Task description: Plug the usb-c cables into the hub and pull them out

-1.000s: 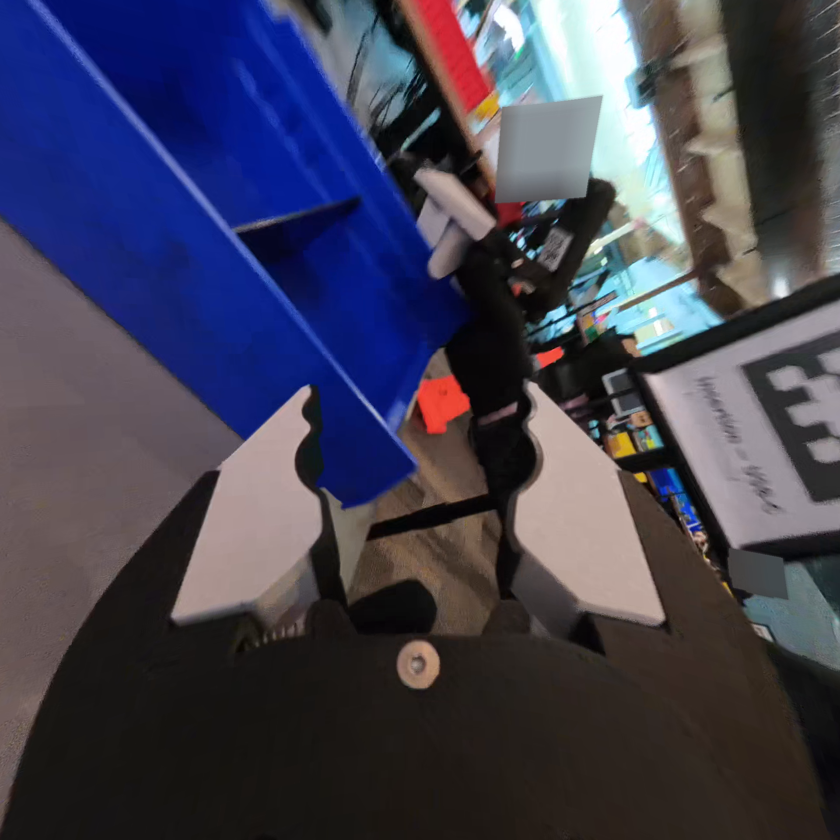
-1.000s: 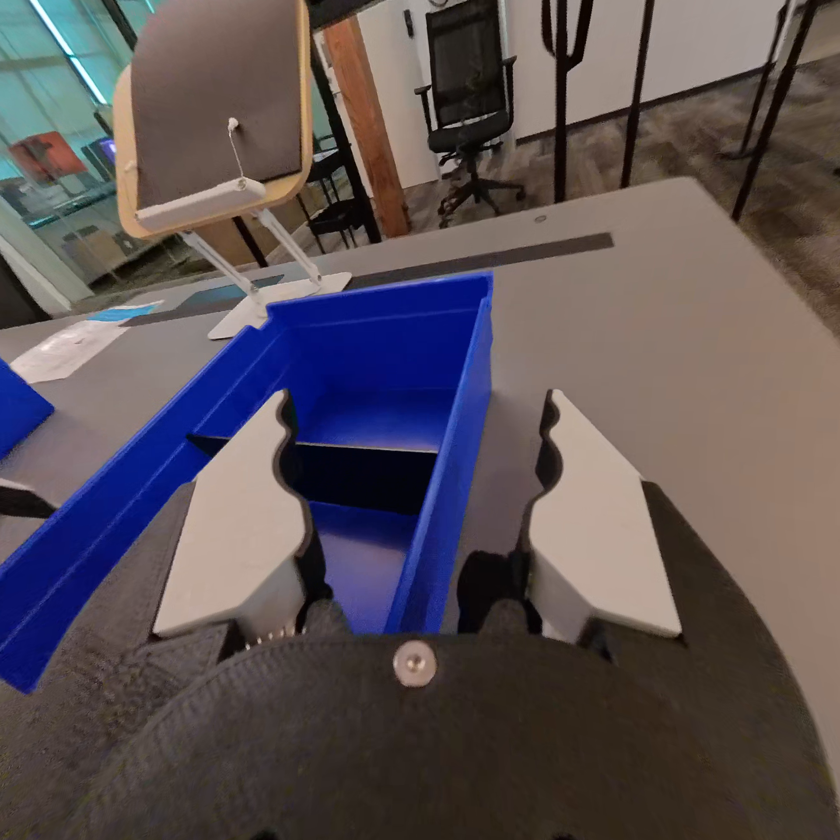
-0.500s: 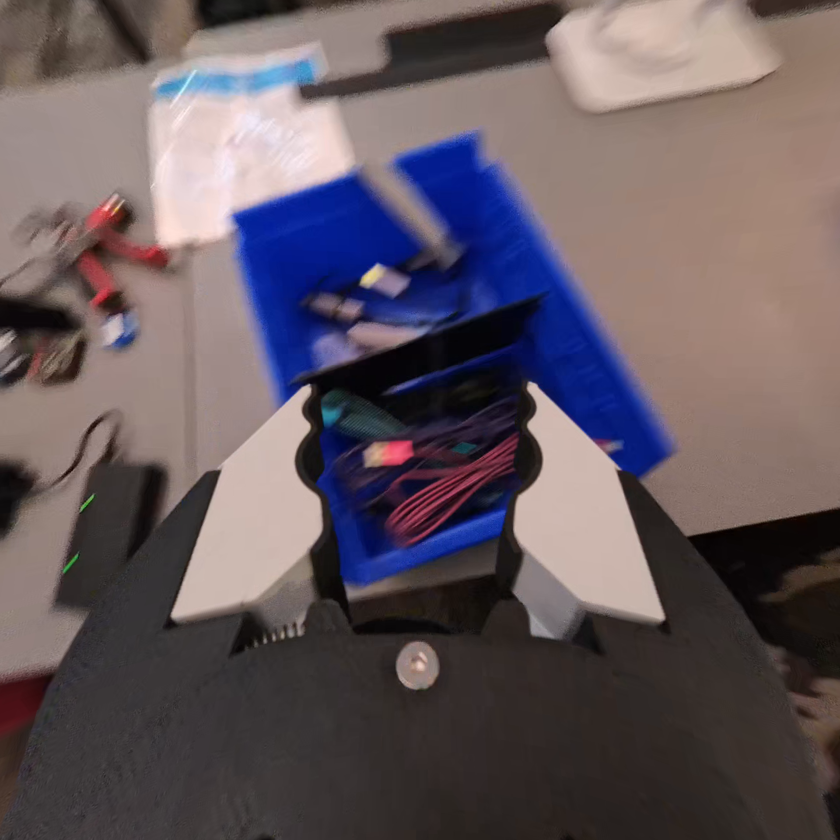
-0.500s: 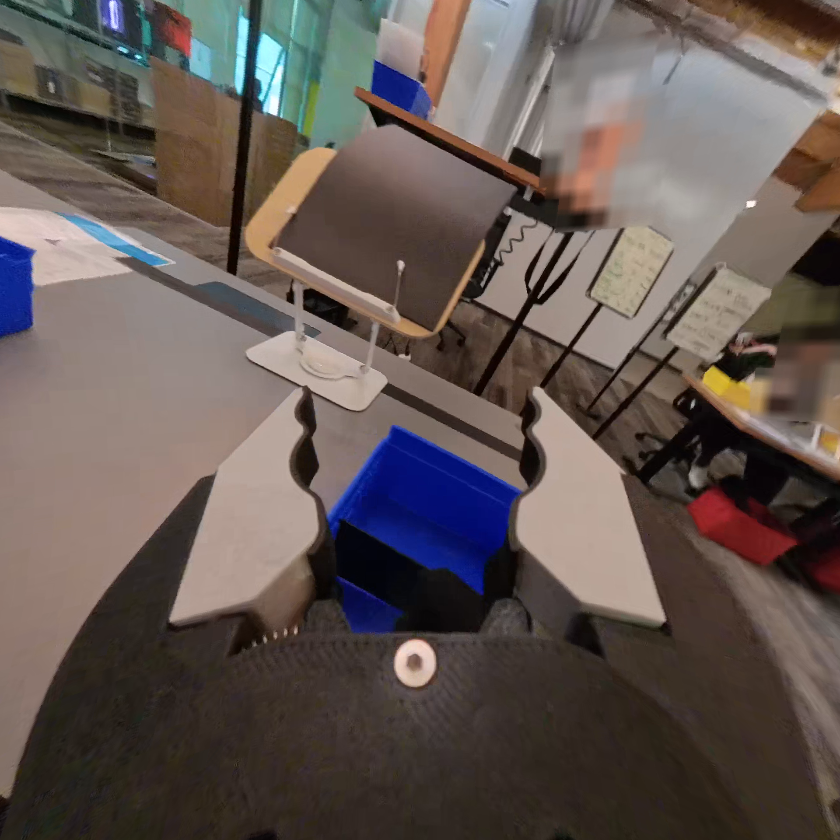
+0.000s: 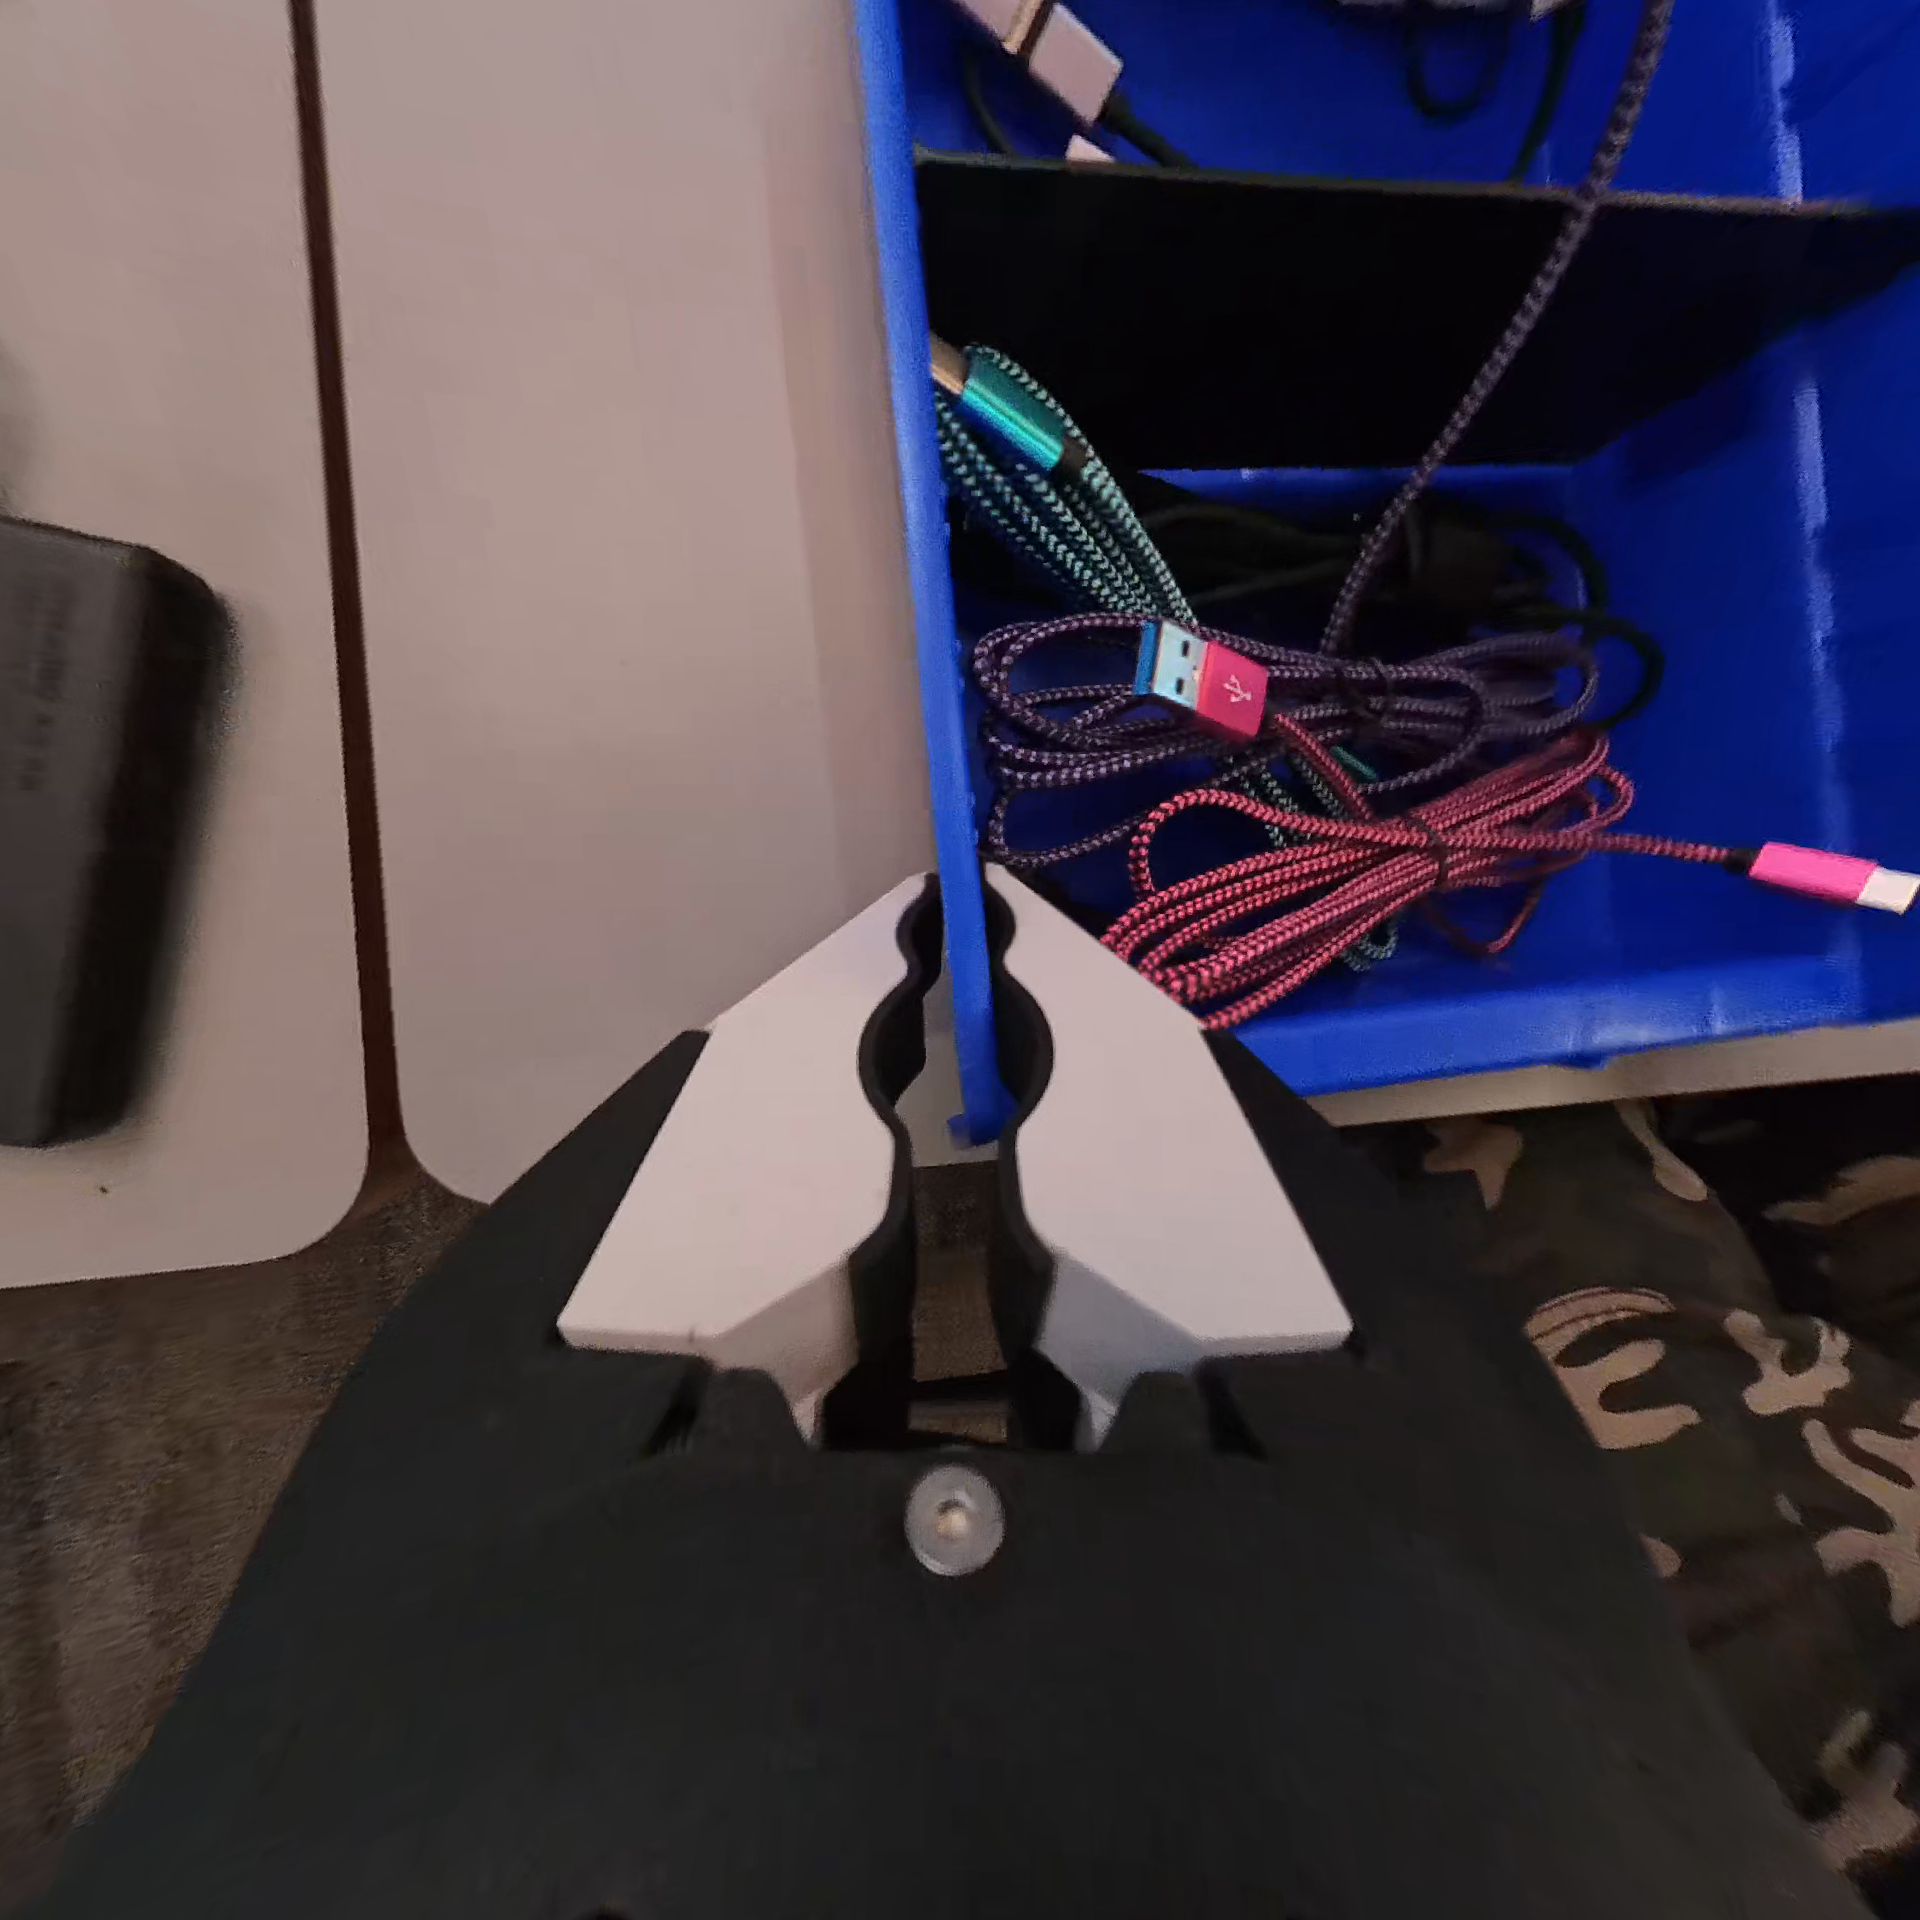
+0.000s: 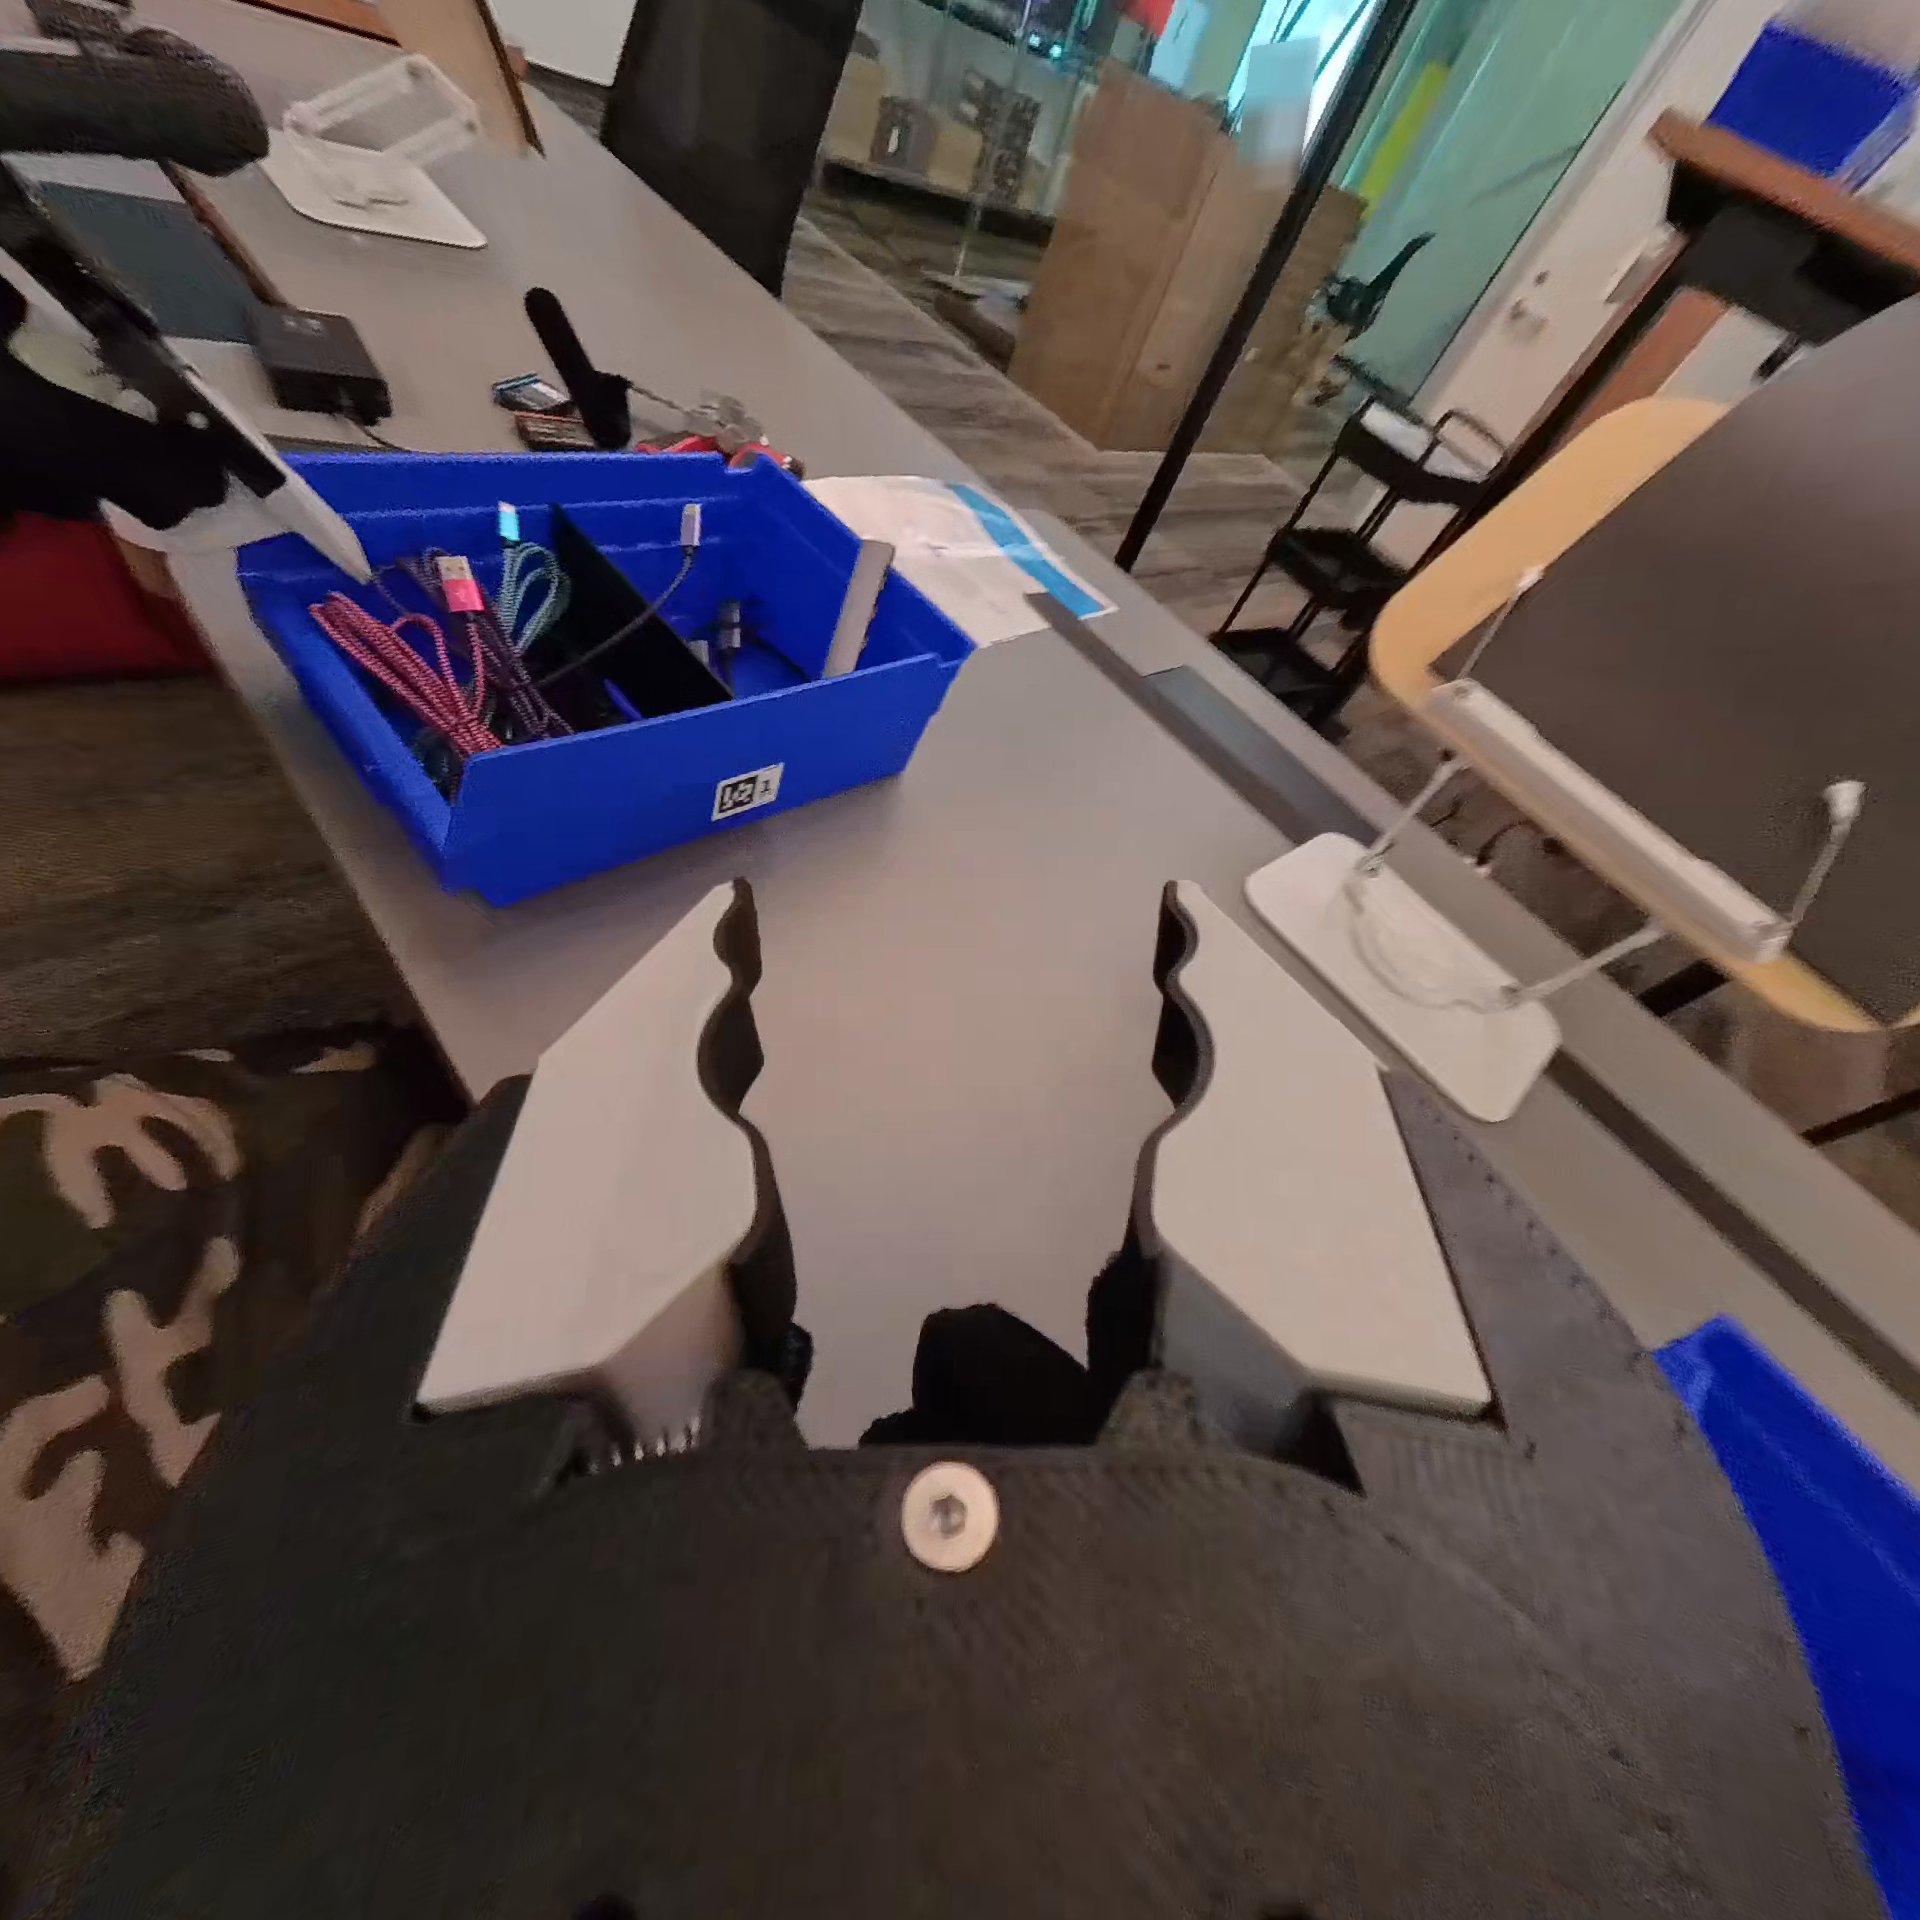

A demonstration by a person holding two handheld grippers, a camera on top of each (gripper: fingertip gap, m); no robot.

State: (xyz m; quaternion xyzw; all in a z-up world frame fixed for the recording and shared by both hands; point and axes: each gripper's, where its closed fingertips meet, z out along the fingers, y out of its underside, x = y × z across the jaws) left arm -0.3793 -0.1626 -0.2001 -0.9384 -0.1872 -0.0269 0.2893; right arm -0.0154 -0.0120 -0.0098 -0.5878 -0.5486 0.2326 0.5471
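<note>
Both grippers differed: my left gripper [image 5: 958,904] pinched the blue bin [image 5: 961,727] wall at twelve o'clock to steady it, my right gripper [image 6: 956,904] gaped empty.

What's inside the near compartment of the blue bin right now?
In the blue bin, a tangle of braided cables: a magenta cable, a purple cable and a teal cable, with black leads beneath. The pile covers the floor under it. The black divider hides part of the far compartment.

The left wrist view looks down, very close to the blue bin [image 5: 940,582] — the right wrist view sees that bin [image 6: 675,769] from farther off, maybe sideways.
</note>
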